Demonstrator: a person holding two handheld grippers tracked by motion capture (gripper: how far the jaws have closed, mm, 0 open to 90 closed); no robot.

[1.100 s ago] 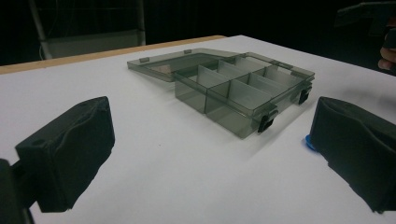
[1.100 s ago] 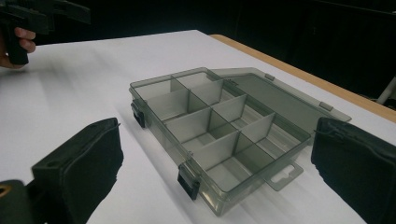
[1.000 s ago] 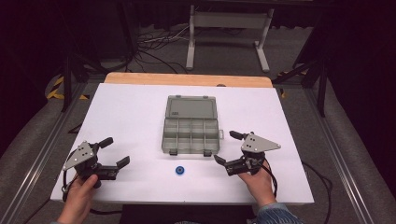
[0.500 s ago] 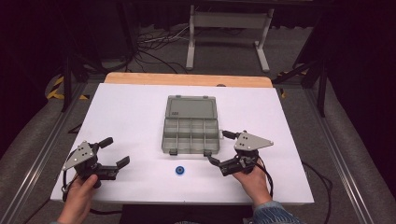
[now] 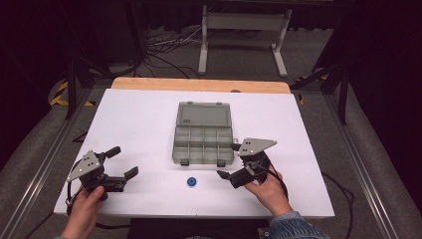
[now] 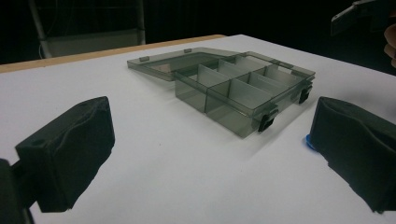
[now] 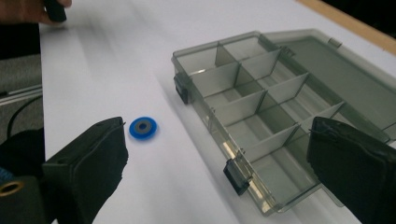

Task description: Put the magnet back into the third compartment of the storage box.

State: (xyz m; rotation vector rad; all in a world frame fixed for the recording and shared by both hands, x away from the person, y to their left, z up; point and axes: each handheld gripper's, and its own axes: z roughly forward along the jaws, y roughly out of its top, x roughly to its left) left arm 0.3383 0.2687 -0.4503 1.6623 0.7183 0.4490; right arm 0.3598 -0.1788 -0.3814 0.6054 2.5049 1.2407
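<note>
The blue ring (image 5: 191, 182) lies flat on the white bench (image 5: 139, 119) close to its near edge, about midway along it, just in front of the open compartment box (image 5: 203, 144). The right tool (image 5: 232, 163) is held low over the bench to the right of the ring, near it but apart, its jaws pointing toward the ring and the box's near right corner. Its jaws stand wide apart, having just closed a little, with nothing between the pads. In the right gripper view the ring (image 7: 142, 127) sits just beyond the tip of the left-hand jaw, untouched, while the other jaw hangs over the box (image 7: 261, 126).

The left tool (image 5: 123, 161) rests near the bench's near left corner, well apart from the ring, jaws spread and empty. In the left gripper view a sliver of the ring (image 6: 308, 141) peeks out beside the right-hand jaw, and the box (image 6: 238, 91) lies ahead with its lid folded back flat toward the far edge.
</note>
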